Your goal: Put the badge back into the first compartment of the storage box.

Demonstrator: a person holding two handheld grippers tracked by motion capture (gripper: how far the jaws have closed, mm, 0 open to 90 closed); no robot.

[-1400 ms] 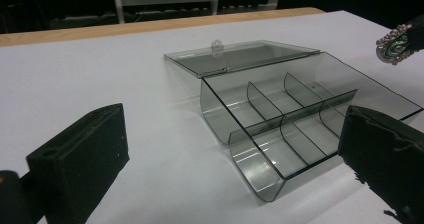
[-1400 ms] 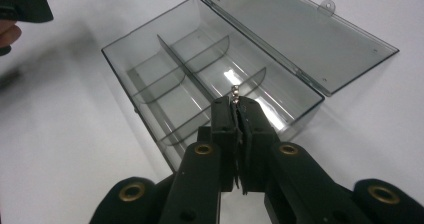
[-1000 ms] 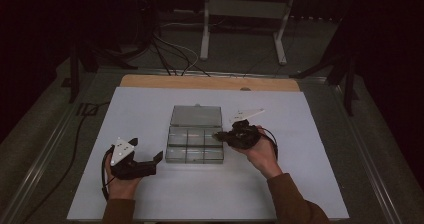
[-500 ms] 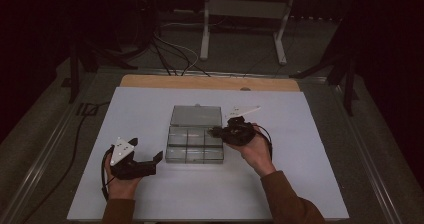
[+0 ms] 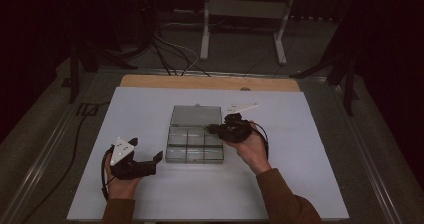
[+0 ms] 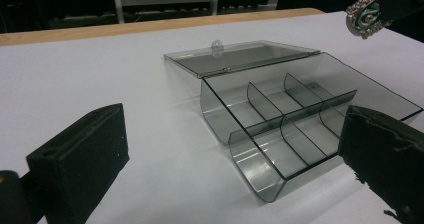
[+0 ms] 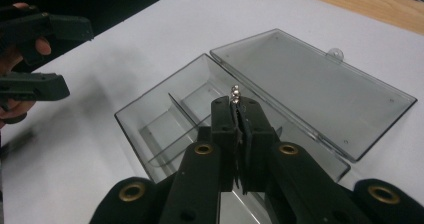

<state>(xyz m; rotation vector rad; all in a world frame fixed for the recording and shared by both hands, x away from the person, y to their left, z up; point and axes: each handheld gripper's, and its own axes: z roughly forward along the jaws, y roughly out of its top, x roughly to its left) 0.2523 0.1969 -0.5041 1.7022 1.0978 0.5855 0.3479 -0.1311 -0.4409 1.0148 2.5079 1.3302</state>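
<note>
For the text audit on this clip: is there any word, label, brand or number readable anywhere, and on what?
None readable. The clear compartment box and its open lid are bare. The ornament in the right gripper bears a swirl motif, no letters.

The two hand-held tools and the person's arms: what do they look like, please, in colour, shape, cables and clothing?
Both are black pistol-like tools with two thick, blocky black jaws. The left tool carries a pale grey three-cornered plate on top; the right tool carries a similar pale plate. A thin black cable loops from each. The right gripper view shows brass-coloured rivets on the linkage. The person wears brown long sleeves.
</note>
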